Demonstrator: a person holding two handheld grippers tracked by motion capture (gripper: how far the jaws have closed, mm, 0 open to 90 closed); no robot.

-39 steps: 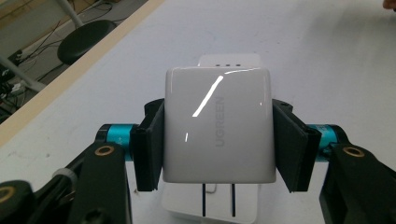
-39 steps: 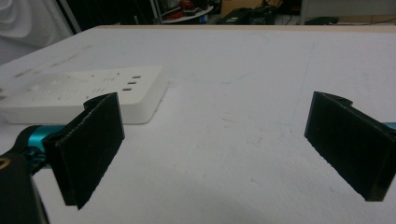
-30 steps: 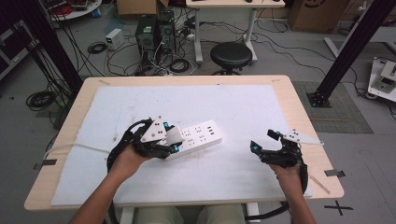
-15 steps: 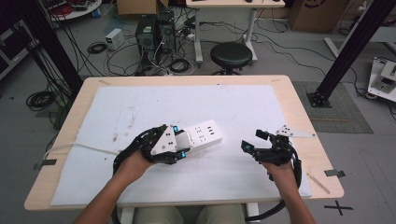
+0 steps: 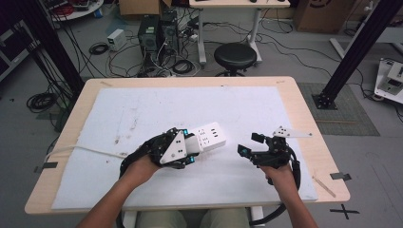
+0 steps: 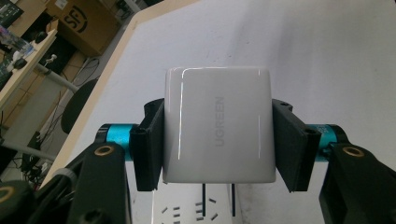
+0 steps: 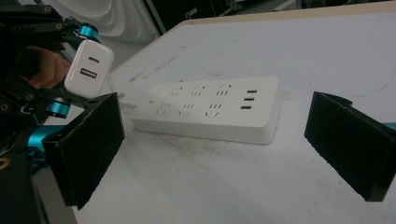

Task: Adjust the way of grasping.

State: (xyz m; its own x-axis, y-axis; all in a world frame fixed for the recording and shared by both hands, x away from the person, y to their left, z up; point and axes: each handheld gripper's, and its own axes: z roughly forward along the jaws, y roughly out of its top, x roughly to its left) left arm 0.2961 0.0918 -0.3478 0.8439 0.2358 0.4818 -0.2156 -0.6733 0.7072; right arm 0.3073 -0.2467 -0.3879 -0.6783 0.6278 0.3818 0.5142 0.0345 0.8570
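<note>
We have the glossy white square charger block (image 6: 218, 126), its grey brand lettering facing us in the left gripper view, pinched on both flanks by the black pads (image 6: 149, 149) of the left gripper (image 6: 218, 140). Its two thin metal prongs hang just above the slots of the long white plastic power strip (image 7: 210, 109) below; whether they touch the strip we cannot tell. From the right gripper view we see the same charger held up at the strip's near-left end, two ports showing on its face.

The strip lies flat on the white mat (image 5: 142, 109) covering the pale wooden table (image 5: 304, 109), roughly mid-table, its white cable (image 5: 81, 149) trailing off towards the left edge. In the high view the left gripper (image 5: 192, 149) sits right at the strip's left end, the person's hand (image 5: 140, 168) behind it.

Over on the other side, the right gripper (image 5: 247, 145) hovers near the strip but apart from it, jaws spread wide with nothing between them, pointing towards the strip.

Beyond the table we spot a black round stool (image 5: 235, 54) and tangled cables on the grey floor.
</note>
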